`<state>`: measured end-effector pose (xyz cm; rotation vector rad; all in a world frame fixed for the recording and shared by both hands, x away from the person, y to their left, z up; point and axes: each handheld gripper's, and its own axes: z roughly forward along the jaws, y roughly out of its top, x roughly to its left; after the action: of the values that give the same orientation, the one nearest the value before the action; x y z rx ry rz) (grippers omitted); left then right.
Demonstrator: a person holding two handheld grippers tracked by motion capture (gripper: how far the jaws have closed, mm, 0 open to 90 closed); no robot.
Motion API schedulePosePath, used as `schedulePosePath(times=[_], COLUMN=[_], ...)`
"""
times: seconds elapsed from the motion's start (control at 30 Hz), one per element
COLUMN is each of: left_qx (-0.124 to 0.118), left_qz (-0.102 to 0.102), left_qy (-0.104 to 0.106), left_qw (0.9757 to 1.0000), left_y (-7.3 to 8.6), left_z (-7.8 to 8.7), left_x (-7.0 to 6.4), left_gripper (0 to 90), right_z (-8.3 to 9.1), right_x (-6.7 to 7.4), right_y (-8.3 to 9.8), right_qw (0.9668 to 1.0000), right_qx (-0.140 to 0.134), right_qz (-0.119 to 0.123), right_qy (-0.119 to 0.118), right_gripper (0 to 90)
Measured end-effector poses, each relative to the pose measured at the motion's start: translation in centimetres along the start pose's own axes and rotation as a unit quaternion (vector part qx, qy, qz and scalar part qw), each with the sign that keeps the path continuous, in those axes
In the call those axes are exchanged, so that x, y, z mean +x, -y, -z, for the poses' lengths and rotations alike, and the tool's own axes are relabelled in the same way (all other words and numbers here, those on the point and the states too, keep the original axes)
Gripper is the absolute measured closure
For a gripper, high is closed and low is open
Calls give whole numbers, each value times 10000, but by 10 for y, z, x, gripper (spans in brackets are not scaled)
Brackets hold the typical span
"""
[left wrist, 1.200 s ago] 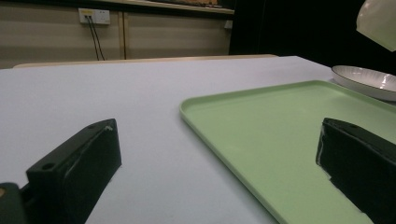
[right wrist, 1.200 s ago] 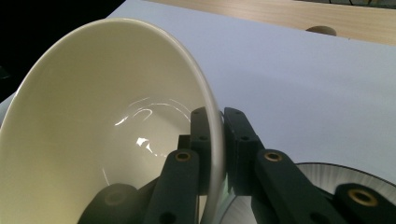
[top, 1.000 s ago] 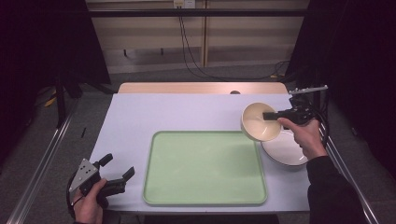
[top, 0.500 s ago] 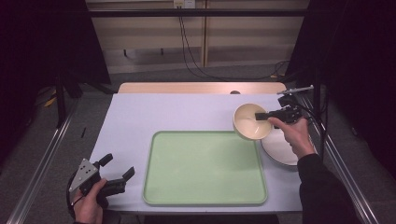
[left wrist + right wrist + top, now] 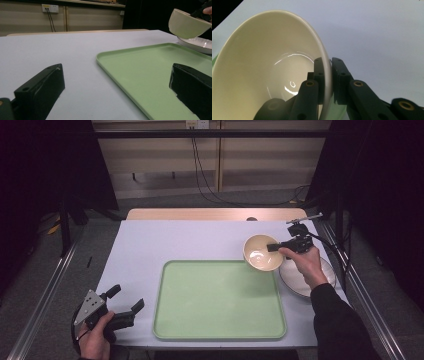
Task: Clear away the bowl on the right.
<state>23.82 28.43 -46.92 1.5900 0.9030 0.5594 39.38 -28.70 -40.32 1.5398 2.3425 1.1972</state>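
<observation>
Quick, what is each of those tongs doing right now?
Left tongs: open, holding nothing, low by the green tray.
Right tongs: shut on the cream bowl rim, bowl lifted.

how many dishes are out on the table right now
2: a cream bowl held off the table by the right gripper near the tray's far right corner, and a white plate right of the green tray.

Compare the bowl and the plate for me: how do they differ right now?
The bowl is deep and cream; the plate is flat, shallow and whiter. The bowl is lifted off the table and tilted, its wall pinched by the right gripper; the plate lies flat on the table, ungripped, partly under the hand. The bowl hangs by the green tray's far right corner; the plate sits right of the tray. Both look glossy, round and empty.
</observation>
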Motion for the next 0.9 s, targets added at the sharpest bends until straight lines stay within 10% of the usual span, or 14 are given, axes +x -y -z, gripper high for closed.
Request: schedulePosePath(times=[0.9], left_qx=[3], left_qz=[-4], left_qy=[5], left_qw=[10000], left_y=[0], left_z=[0], left_x=[0], left_gripper=[1], right_z=[-32], right_x=[-12], right_y=[15], right_qw=[9974], right_qx=[653], right_qz=[-175], right_qy=[233], right_gripper=[835])
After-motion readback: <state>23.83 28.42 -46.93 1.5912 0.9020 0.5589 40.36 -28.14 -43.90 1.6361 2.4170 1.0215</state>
